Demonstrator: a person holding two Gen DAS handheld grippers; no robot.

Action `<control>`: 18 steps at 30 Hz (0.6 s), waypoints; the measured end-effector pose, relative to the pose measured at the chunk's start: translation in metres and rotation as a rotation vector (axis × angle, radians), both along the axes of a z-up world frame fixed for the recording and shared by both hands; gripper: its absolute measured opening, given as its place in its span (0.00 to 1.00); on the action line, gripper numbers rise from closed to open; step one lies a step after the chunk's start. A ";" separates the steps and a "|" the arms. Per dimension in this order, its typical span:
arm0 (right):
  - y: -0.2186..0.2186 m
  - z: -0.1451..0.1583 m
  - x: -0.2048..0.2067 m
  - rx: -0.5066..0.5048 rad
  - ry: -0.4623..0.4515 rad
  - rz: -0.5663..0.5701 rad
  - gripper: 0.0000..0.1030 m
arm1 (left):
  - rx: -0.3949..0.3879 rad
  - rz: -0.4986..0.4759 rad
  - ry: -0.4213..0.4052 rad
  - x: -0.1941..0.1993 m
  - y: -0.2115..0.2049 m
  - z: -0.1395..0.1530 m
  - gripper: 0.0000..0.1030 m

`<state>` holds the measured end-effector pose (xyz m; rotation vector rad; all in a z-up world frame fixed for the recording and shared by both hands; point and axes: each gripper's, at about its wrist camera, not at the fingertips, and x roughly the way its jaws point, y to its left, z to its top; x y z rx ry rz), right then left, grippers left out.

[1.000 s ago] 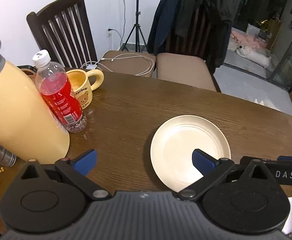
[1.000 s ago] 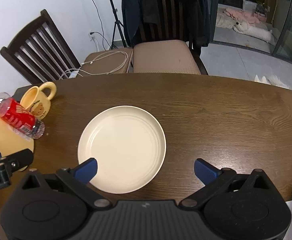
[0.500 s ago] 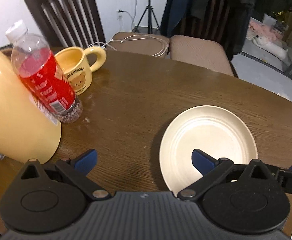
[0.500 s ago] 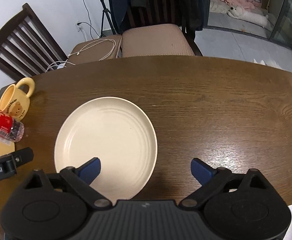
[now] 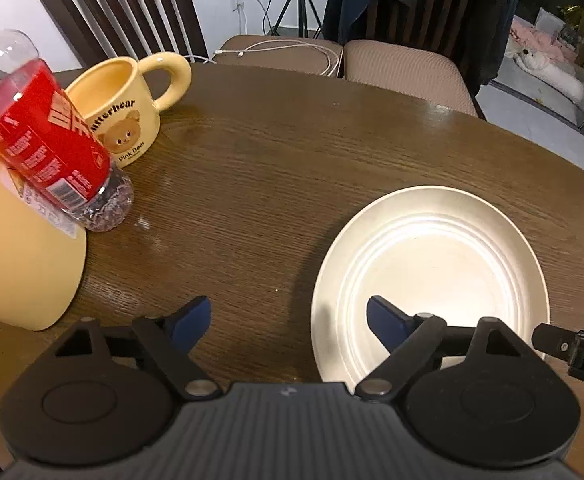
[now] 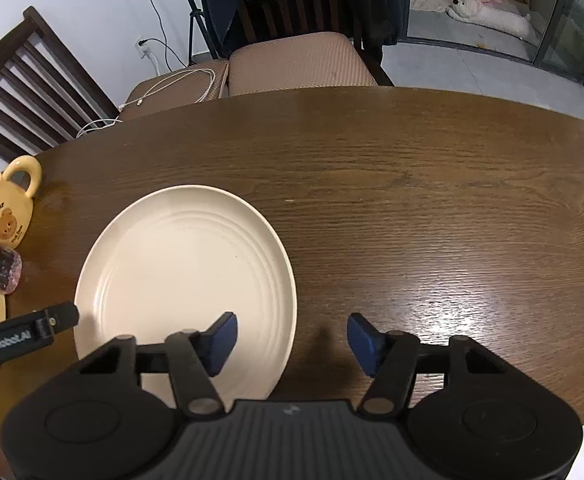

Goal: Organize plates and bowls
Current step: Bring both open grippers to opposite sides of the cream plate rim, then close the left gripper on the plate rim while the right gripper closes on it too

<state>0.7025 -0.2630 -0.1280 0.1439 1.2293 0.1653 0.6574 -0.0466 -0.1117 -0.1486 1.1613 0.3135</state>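
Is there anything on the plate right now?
No, the plate is bare in the right wrist view, its whole cream surface showing.

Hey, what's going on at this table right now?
A person is working with a hand-held claw in each hand over a cream plate on a wooden table. The left claw straddles the plate's left rim and the right claw its right rim; both are closing, neither pressing on it yet. The plate lies flat, not lifted. To the left stand a yellow bear mug, a red-labelled bottle and a yellow jug.
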 end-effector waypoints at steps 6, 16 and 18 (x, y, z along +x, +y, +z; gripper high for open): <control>0.000 -0.011 0.005 0.011 0.008 0.000 0.39 | -0.005 0.009 0.020 0.008 -0.001 -0.014 0.70; -0.001 -0.020 0.007 0.036 0.007 -0.007 0.20 | -0.017 0.027 0.038 0.014 0.004 -0.030 0.53; 0.000 -0.022 0.007 0.038 0.006 -0.007 0.16 | -0.032 0.025 0.031 0.014 0.005 -0.030 0.50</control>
